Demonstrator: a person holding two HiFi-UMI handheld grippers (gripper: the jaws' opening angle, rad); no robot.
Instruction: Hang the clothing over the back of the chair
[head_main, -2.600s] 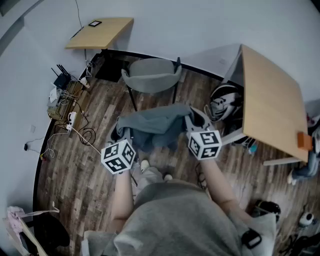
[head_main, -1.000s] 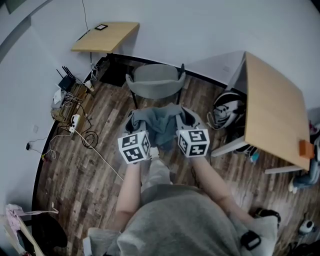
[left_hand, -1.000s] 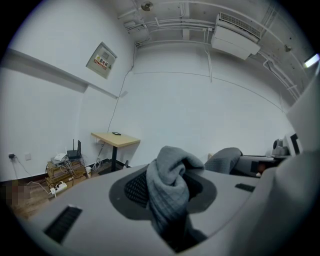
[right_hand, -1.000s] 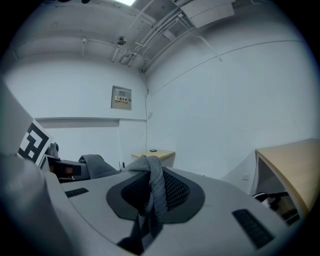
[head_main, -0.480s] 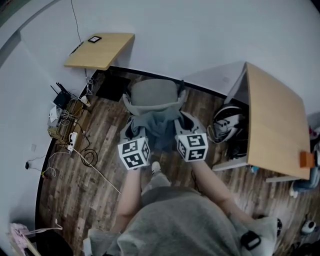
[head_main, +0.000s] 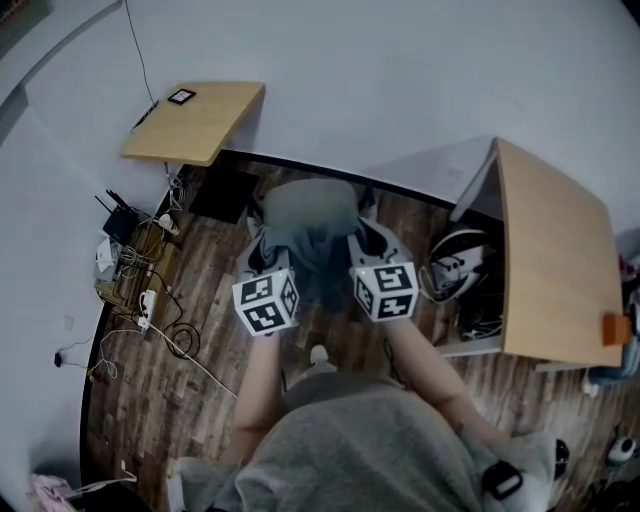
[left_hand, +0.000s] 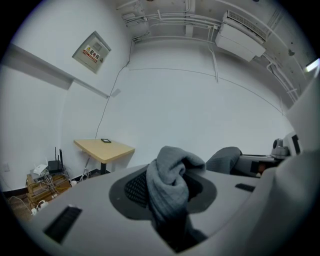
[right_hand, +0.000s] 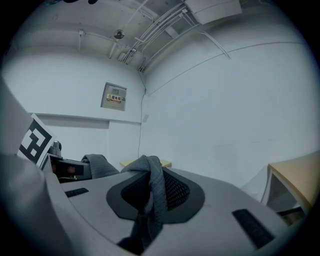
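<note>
Head view, clothing: the grey clothing is held up between the two grippers. Its gripped top edge runs from 9 o'clock to 3 o'clock, and the rest hangs bunched toward 6 o'clock.
Head view, chair: the grey chair is at 12 o'clock from the clothing. The cloth's top edge overlaps the chair back; whether they touch cannot be told.
Head view, grippers: the left gripper is at 9 o'clock of the cloth and the right gripper at 3 o'clock. Both point toward 12 o'clock.
Head view, surroundings: a small wall desk is at 10 o'clock and a large wooden table at 3 o'clock.
Left gripper view, jaws: they are clamped on a thick fold of the clothing, which rises upright out of the gap and curls over toward 2 o'clock.
Left gripper view, other end: at 3 o'clock the right gripper holds a second bunch.
Right gripper view, jaws: they are pinched on a narrower twisted fold, which stands upright and droops toward 6 o'clock.
Right gripper view, other end: the left gripper and its bunch of cloth are at 9 o'clock.
</note>
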